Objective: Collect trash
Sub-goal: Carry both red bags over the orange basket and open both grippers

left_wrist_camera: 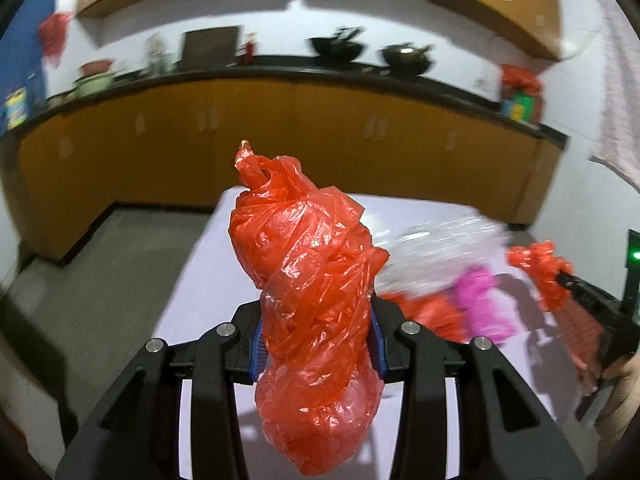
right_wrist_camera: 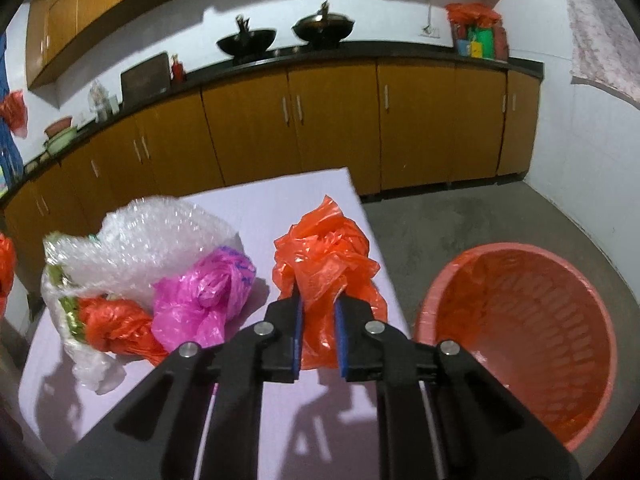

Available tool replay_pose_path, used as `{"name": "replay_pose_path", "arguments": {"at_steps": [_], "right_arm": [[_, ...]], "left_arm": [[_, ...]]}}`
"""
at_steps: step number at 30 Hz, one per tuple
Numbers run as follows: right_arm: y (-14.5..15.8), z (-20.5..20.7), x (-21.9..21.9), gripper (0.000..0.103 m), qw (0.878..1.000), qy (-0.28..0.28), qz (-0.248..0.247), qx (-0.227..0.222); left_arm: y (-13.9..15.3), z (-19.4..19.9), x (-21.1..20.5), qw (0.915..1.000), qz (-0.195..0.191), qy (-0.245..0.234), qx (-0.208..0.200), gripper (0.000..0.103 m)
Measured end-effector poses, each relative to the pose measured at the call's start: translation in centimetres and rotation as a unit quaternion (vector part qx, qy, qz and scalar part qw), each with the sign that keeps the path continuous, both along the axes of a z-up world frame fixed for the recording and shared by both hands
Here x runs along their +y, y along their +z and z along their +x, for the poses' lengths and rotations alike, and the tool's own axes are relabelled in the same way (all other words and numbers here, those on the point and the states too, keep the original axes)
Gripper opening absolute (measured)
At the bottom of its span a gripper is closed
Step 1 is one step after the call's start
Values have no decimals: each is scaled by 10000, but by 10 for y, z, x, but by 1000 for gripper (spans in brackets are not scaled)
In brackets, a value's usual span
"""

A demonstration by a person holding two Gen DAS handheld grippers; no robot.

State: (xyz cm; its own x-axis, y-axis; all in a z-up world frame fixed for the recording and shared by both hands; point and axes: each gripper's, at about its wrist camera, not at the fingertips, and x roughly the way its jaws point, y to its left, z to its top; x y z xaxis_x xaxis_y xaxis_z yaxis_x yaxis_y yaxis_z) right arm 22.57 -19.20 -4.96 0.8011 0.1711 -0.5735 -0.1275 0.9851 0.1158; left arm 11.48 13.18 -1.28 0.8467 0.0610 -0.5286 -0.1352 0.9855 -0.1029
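My left gripper (left_wrist_camera: 316, 344) is shut on a crumpled red plastic bag (left_wrist_camera: 312, 280) and holds it above the pale lilac table (left_wrist_camera: 200, 280). My right gripper (right_wrist_camera: 318, 308) is shut on another crumpled red plastic bag (right_wrist_camera: 324, 256) above the table's right edge; it also shows in the left wrist view (left_wrist_camera: 540, 272). On the table (right_wrist_camera: 260, 208) lie a pink plastic bag (right_wrist_camera: 204, 296), a wad of bubble wrap (right_wrist_camera: 160, 240) and a third red bag (right_wrist_camera: 116, 328). A red slotted waste basket (right_wrist_camera: 520, 336) stands on the floor right of the table.
Yellow-brown cabinets (right_wrist_camera: 332, 124) under a dark counter run along the back wall, with two woks (right_wrist_camera: 324, 26) and other kitchenware on top. Grey concrete floor (right_wrist_camera: 460, 216) lies between table and cabinets. A cloth (right_wrist_camera: 600, 40) hangs at the right.
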Motion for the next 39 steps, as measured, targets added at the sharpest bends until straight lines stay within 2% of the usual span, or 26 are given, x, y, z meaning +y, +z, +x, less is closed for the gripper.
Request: {"name": "replay_pose_path", "arguments": {"at_steps": [5, 9, 14, 15, 19, 23, 27, 30, 39], "right_arm": [[21, -24, -40, 13, 9987, -412, 14, -289], [32, -40, -79, 13, 9948, -917, -82, -443], [32, -50, -133, 13, 9863, -1588, -116, -425], [30, -51, -147, 13, 9837, -1756, -67, -369], [18, -50, -181, 13, 9775, -2096, 93, -229], [5, -48, -202, 13, 9737, -2268, 111, -169], [-13, -44, -218, 13, 9714, -2361, 241, -43], [-25, -41, -226, 13, 9704, -2390, 336, -6], [-28, -29, -236, 14, 9705, -2348, 531, -96]], "left_arm": [[14, 29, -63, 9959, -11, -898, -122, 40], [16, 57, -131, 9847, 34, -1733, -200, 40], [5, 91, -217, 9632, -31, -2687, -113, 40], [-1, 102, -242, 9560, -61, -2933, -52, 40], [-20, 129, -300, 9376, -56, -3473, 158, 40], [-39, 129, -328, 9248, 69, -3794, 276, 40], [-55, 142, -345, 9169, 58, -3958, 516, 40], [-63, 148, -354, 9123, 128, -4040, 664, 40], [-74, 150, -372, 9002, 228, -4262, 859, 42]]}}
